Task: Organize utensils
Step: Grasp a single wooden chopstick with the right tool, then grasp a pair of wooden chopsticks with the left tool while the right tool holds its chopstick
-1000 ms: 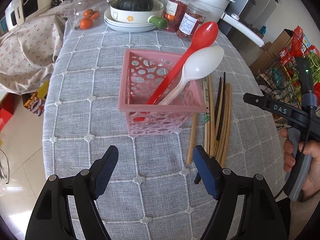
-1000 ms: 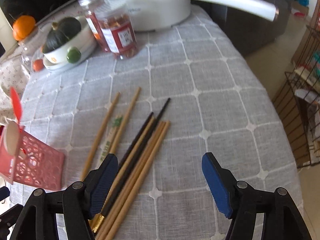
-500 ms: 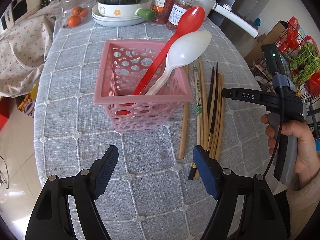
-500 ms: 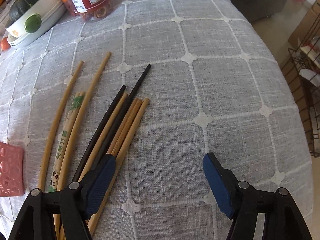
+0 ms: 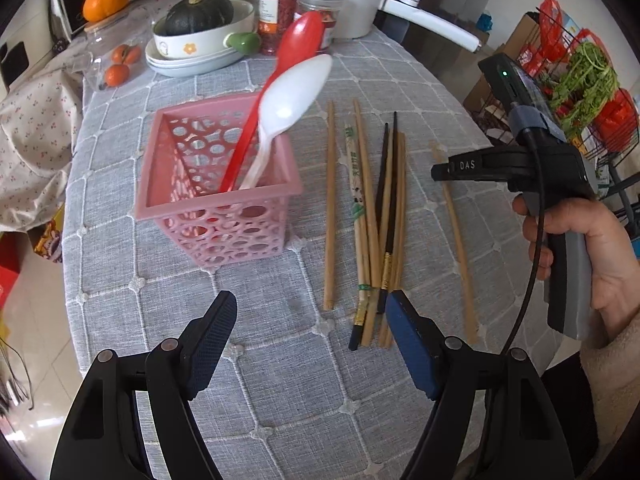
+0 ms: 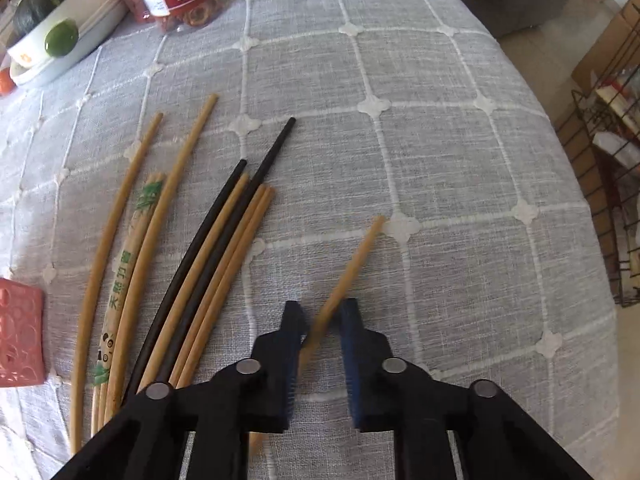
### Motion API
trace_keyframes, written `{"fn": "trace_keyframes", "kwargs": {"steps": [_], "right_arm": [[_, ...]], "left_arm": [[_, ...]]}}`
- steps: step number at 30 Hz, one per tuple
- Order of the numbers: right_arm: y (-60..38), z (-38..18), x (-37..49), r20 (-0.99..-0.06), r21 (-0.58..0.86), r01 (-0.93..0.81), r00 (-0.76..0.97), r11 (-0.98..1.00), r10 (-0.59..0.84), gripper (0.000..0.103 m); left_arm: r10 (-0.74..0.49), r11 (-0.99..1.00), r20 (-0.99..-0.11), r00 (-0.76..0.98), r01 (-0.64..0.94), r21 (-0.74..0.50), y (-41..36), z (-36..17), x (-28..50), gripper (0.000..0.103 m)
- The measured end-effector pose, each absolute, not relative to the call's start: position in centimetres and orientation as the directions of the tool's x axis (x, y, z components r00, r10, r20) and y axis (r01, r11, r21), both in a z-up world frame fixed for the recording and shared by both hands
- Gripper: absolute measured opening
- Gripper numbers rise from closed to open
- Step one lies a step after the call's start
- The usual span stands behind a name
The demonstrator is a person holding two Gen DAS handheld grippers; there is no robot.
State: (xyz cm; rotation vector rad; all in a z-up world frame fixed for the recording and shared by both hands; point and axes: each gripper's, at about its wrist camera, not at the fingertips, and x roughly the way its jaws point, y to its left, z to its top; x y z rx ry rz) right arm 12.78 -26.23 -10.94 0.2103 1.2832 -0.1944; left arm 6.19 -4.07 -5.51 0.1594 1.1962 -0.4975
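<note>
On the cloth-covered desk (image 5: 120, 168), my right hand-held gripper (image 6: 322, 316) has just been closing, its jaws now narrow around a single wooden chopstick (image 6: 352, 264) that runs up between the two pads, its far tip slanting out over the grey checked cloth apart from the others. From the left wrist view I see that same chopstick (image 5: 456, 236) lying off to the right of the pile, below the right device held in a person's hand (image 5: 576, 248). The remaining chopsticks (image 5: 376, 216), tan and black, lie close together on the cloth just right of the pink basket (image 5: 224, 216), with one tan stick slightly apart on the basket side. A red spoon (image 5: 280, 72) and a white spoon (image 5: 292, 96) stand leaning in the basket, bowls upward. My left hand-held gripper (image 5: 308, 332) hangs above the desk's near edge with its jaws wide and nothing between them. A bowl holding a dark squash (image 5: 200, 12) and two jars (image 5: 280, 4) sit at the far end.
</note>
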Motion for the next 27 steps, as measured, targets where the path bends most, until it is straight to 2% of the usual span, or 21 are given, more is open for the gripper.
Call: {"fn": "trace_keyframes", "kwargs": {"steps": [1,6,11,13,19,22,27], "right_arm": [[-26.9,-10.9,12.7,-0.962,0.076,0.271,0.273,0.96,-0.001,0.006],[-29.5,-10.0,11.9,-0.954,0.163,0.292,0.291,0.942,0.075,0.005],[-31.8,-8.3,10.5,-0.937,0.207,0.287,0.333,0.935,0.105,0.005],[-32.9,-7.7,9.9,-0.93,0.228,0.286,0.348,0.931,0.121,0.005],[-34.9,-6.7,8.6,-0.912,0.288,0.297,0.374,0.91,0.167,0.005],[-36.1,-6.6,8.3,-0.906,0.314,0.305,0.38,0.899,0.188,0.005],[-37.0,-6.5,8.0,-0.898,0.34,0.299,0.385,0.892,0.214,0.005]], "left_arm": [[-0.289,0.874,-0.918,0.27,0.466,-0.138,-4.6,-5.4,5.9,0.079],[-0.295,0.849,-0.917,0.267,0.514,-0.124,-7.2,-5.2,4.6,0.076],[-0.308,0.824,-0.921,0.237,0.55,-0.134,-11.1,-5.3,4.9,0.054],[-0.315,0.819,-0.923,0.219,0.555,-0.148,-12.9,-5.6,5.8,0.04],[-0.262,0.838,-0.941,0.213,0.533,-0.113,-17.2,-7.7,10.7,0.02],[-0.246,0.859,-0.95,0.193,0.498,-0.122,-18.0,-8.9,13.0,0.012],[-0.21,0.872,-0.965,0.157,0.477,-0.111,-19.4,-10.3,14.9,0.008]]}}
